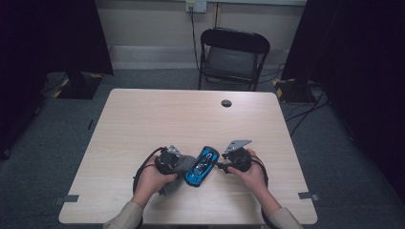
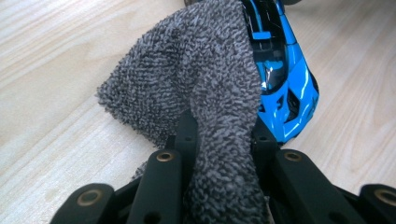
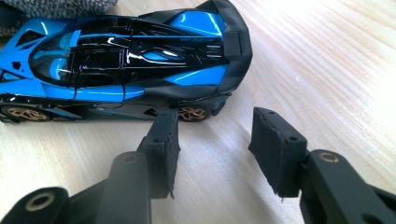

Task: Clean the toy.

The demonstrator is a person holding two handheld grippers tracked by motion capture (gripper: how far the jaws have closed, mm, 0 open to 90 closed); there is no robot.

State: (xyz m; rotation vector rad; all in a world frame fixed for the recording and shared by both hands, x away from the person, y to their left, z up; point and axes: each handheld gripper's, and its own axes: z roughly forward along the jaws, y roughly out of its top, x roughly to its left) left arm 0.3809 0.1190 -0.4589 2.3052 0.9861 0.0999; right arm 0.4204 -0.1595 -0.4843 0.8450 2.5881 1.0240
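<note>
I am pressing the grey cloth [image 2: 196,79], clamped in my left tool [image 2: 223,140], against the blue toy car [image 3: 126,60] (lying diagonally between both hands), while my right tool [image 3: 217,140] is waiting apart beside its rear wheel.

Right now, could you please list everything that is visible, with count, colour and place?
toy car: one, blue and black, near middle of table, between the grippers
cloth: one, grey, lying against the car
table: one, light wood, centre
cable hole: one, dark, far side of table
folding chair: one, black, behind table
left gripper: one, black, shut on the cloth
right gripper: one, black, open beside the car's rear wheel
</note>
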